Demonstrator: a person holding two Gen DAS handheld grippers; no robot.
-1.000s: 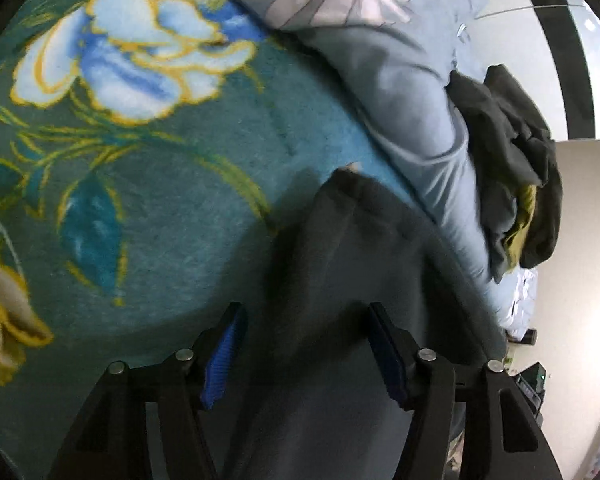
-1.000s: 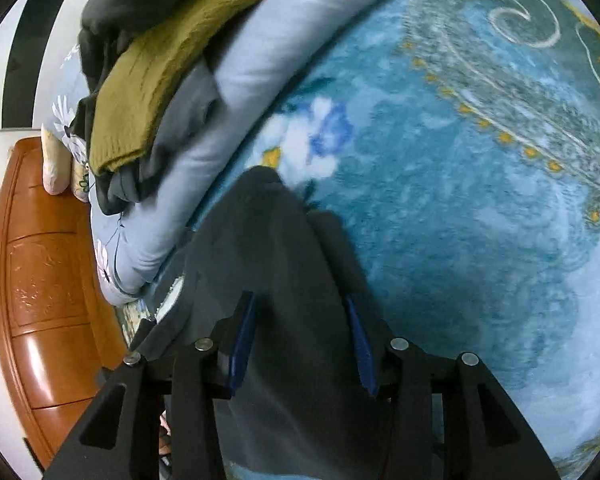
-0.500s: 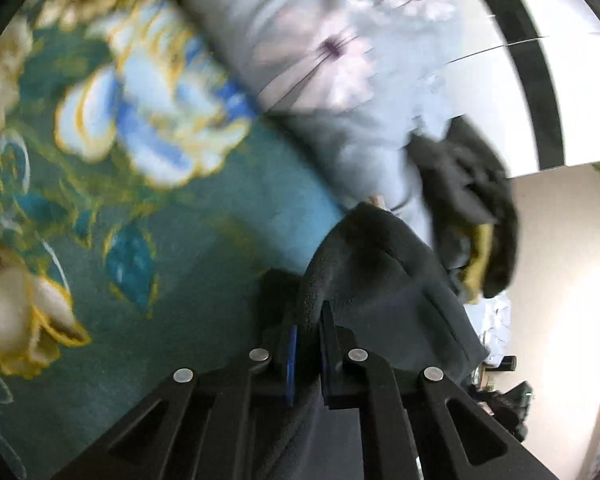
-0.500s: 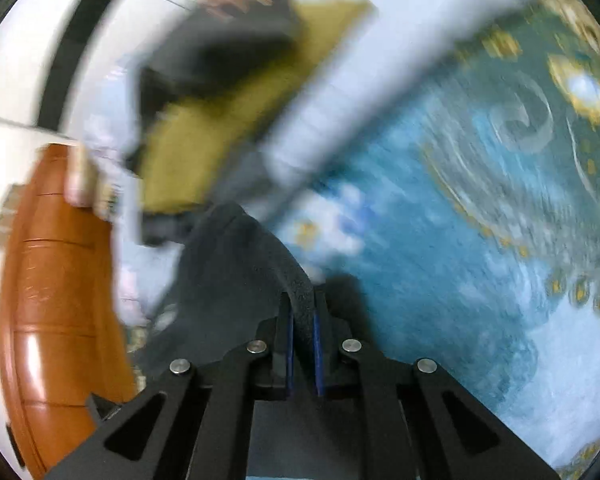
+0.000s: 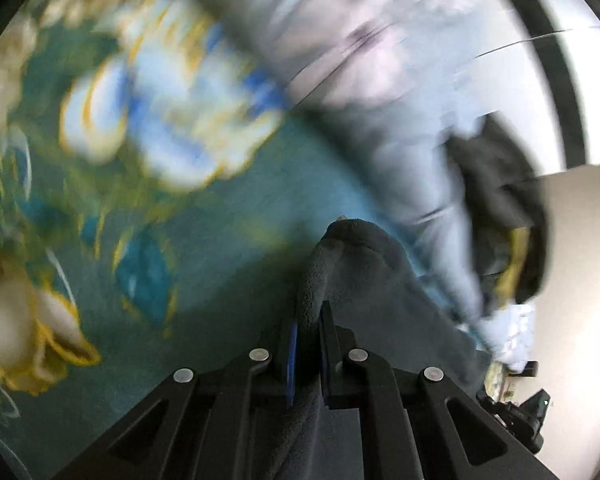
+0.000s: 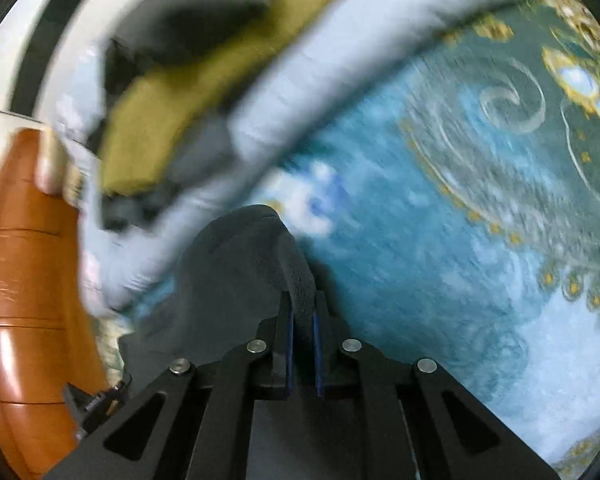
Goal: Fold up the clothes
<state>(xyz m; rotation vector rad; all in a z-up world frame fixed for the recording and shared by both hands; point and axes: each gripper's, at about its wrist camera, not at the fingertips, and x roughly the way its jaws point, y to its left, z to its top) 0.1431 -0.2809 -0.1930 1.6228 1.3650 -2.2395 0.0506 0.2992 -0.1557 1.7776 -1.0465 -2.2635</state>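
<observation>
The left gripper is clamping a fold of the dark grey garment; its blue-lined fingers are pressing close together with only the thickness of the fabric between them. The fabric is rising in a ridge just ahead of the fingertips and is draping down and to the right of the gripper body. In the left wrist view, the garment is hanging above the teal floral blanket, which is showing large white, blue and yellow flowers in heavy motion blur. Beyond the garment, a pale blue duvet with a faint flower print is lying along the blanket's far edge, and a heap of dark and mustard clothes is resting on it at the right.

The right gripper is likewise pinching the same dark grey garment; its blue-lined fingers are standing nearly together with a narrow band of fabric between them. In the right wrist view, the garment is spreading to the left of the gripper and is lying over the blanket, here showing a scroll and dot border. The duvet is running diagonally across the upper part of the view, carrying an olive knit item and a dark item on top. A glossy brown wooden panel is occupying the left edge.
</observation>
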